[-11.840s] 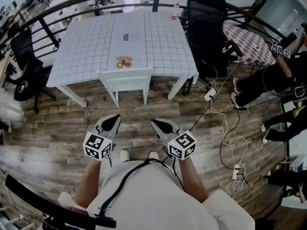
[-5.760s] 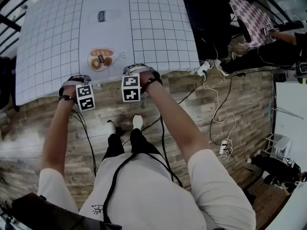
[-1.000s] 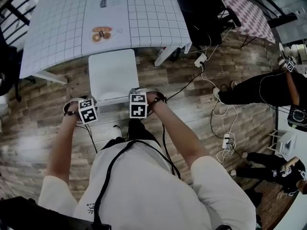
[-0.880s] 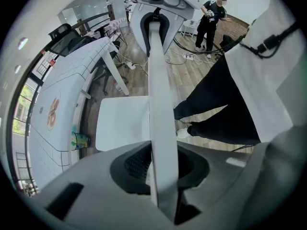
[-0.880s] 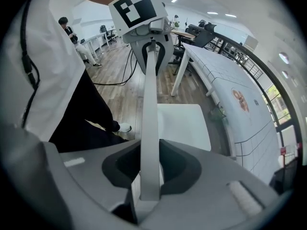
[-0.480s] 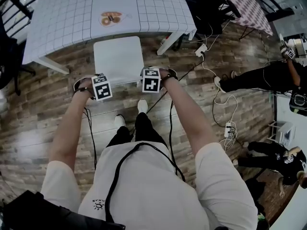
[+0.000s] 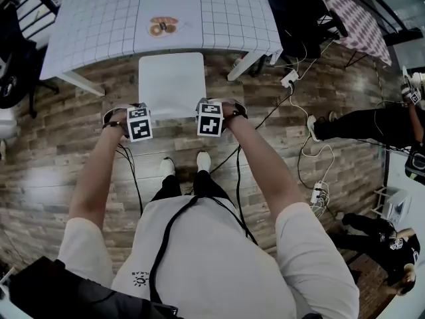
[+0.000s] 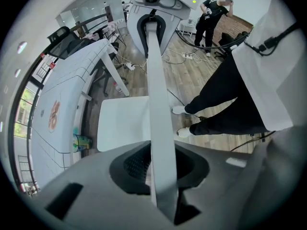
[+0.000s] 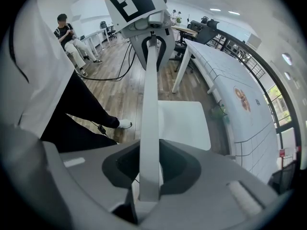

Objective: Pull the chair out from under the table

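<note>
The left gripper point(image 7: 138, 121) and right gripper point(image 7: 210, 117) gripped the near back rail of the white square-seated chair point(image 7: 171, 84), its seat at the near edge of the grid-patterned white table point(image 7: 219, 12). In the left gripper view, narrow jaws pinched the rail point(image 8: 154, 80). The right gripper view showed the same.

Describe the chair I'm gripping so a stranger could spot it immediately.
Start at the large table under a white grid-patterned cloth. Just off its near edge stands the white square-seated chair. Unlike the black office chairs nearby, it is white, its backrest clamped in the left tongs and right tongs.
</note>
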Tool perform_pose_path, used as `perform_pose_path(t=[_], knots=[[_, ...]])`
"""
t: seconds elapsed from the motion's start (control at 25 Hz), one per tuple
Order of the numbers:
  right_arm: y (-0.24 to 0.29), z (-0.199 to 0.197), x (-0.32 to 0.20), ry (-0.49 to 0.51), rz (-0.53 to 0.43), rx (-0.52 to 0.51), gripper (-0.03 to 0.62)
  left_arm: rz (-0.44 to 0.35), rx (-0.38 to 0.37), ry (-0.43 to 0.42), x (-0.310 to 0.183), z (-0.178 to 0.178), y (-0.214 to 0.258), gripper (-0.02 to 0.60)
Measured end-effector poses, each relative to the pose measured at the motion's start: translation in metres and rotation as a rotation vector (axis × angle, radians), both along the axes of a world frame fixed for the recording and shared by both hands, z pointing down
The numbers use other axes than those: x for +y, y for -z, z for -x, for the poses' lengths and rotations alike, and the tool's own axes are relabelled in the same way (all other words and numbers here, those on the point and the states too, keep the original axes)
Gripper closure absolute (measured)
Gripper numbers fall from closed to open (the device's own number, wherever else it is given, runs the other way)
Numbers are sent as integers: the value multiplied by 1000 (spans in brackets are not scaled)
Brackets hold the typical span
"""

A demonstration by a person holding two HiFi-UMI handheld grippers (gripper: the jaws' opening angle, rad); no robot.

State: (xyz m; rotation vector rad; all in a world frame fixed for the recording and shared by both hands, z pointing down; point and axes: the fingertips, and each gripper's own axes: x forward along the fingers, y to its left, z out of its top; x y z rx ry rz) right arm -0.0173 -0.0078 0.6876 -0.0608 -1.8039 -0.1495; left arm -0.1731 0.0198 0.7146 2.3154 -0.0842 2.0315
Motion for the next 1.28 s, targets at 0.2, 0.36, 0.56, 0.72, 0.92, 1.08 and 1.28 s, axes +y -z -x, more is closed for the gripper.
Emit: perform_pose_path(t=[0.2, 0.36, 0.56, 0.72, 0.92, 1.08, 1.28], knots=[[0, 0, -1, 7, 22, 5, 511, 0, 3, -1, -3, 1, 0, 495], [0, 1, -2, 20, 40, 28, 511, 13, 9, 11, -3, 1, 2, 497], [0, 0, 5, 23, 51, 44, 511, 21, 11, 16, 4, 1, 3, 497], [0, -2, 20, 22, 57, 40, 510, 25, 15, 17, 18, -1, 2, 497], [-1, -6, 47, 26, 60, 41, 510, 27, 16, 17, 45, -6, 2, 497], [-1, -10, 75, 27, 68, 40, 508, 24, 17, 14, 73, -10, 2, 497], [1, -16, 114, 32, 78, 45, 508, 26, 17, 21, 112, -17, 3, 497]])
